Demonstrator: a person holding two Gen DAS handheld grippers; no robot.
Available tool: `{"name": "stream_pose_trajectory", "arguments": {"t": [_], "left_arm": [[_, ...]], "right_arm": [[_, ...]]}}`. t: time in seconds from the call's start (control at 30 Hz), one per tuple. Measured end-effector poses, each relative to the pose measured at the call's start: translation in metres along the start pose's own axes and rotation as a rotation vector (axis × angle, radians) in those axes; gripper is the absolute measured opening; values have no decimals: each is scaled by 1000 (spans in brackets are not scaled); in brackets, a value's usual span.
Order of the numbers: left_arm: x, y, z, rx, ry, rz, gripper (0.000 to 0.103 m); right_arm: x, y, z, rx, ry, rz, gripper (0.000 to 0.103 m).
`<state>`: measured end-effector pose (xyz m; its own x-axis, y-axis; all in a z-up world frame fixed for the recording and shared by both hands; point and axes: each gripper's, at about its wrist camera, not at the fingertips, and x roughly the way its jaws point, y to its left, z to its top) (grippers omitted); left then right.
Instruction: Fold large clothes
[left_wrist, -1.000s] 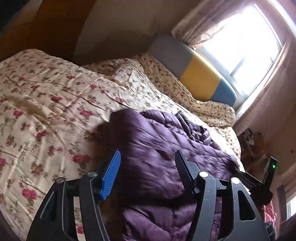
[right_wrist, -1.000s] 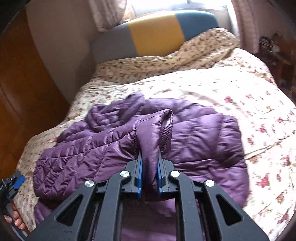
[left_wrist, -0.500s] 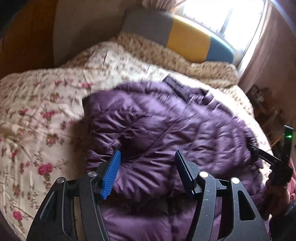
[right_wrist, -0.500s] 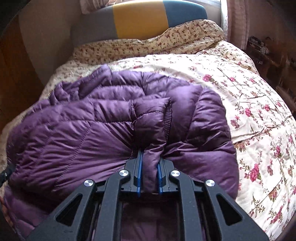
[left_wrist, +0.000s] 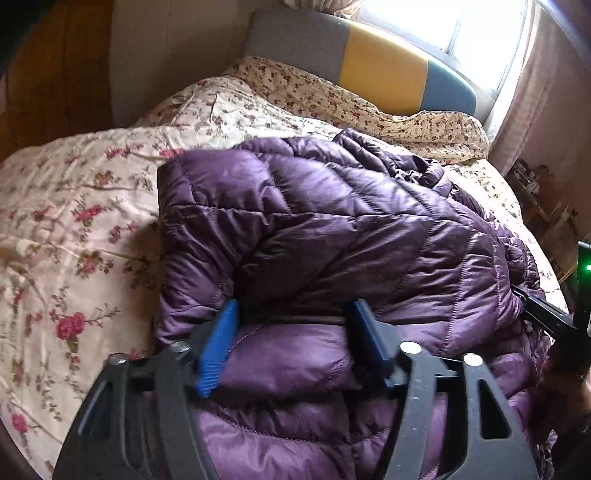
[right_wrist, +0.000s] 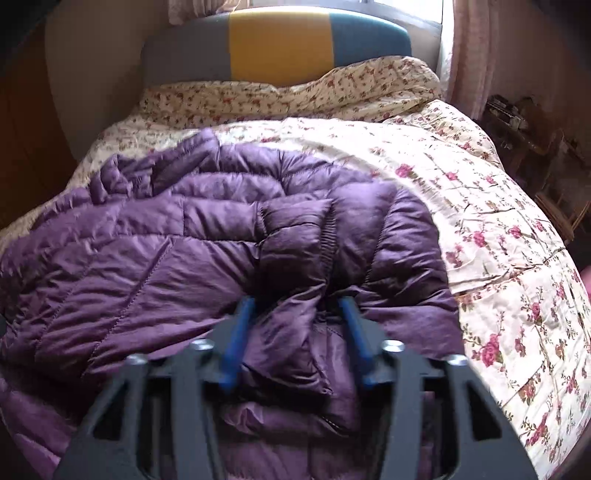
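The purple quilted jacket (left_wrist: 332, 229) lies spread over the floral bedspread (left_wrist: 74, 229), filling most of the ground ahead of both tools.

The left gripper (left_wrist: 291, 314) hangs low over the near part of the jacket with its jaws wide apart — they have just been opening further. A puffy fold of the fabric bulges up in the gap between the blue pads (left_wrist: 218, 343), but the pads do not squeeze it; the cloth sits loose between them. Ahead of the jaws the folded-over body of the jacket rises in a thick layer, and to the left of them the bedspread lies bare.

The right gripper (right_wrist: 297, 308) also stands parted, its jaws having just been opening. The sleeve (right_wrist: 295, 258), with its gathered cuff, runs from straight ahead back into the gap between the pads (right_wrist: 236, 343), lying slack on top of the jacket's body — neither pad presses on it. To the right of these jaws the jacket's rounded edge meets the bedspread.

Beyond both, at the far end of the bed, stands the grey, yellow and blue headboard (right_wrist: 277, 44).
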<state>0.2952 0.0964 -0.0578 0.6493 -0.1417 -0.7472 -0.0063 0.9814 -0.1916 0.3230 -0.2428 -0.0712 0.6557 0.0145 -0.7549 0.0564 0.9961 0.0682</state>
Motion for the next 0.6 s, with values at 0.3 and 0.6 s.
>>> {"name": "stream_pose_trajectory", "arguments": {"t": [0.3,0.6], "left_arm": [[-32,-14,12,31,-84,6,81],[-36,-18,27,47,-118,-5,81]], "right_arm": [[-43,20,12,-22,-130,41,59],[-35,74,36,-95,-121,192,78]]}}
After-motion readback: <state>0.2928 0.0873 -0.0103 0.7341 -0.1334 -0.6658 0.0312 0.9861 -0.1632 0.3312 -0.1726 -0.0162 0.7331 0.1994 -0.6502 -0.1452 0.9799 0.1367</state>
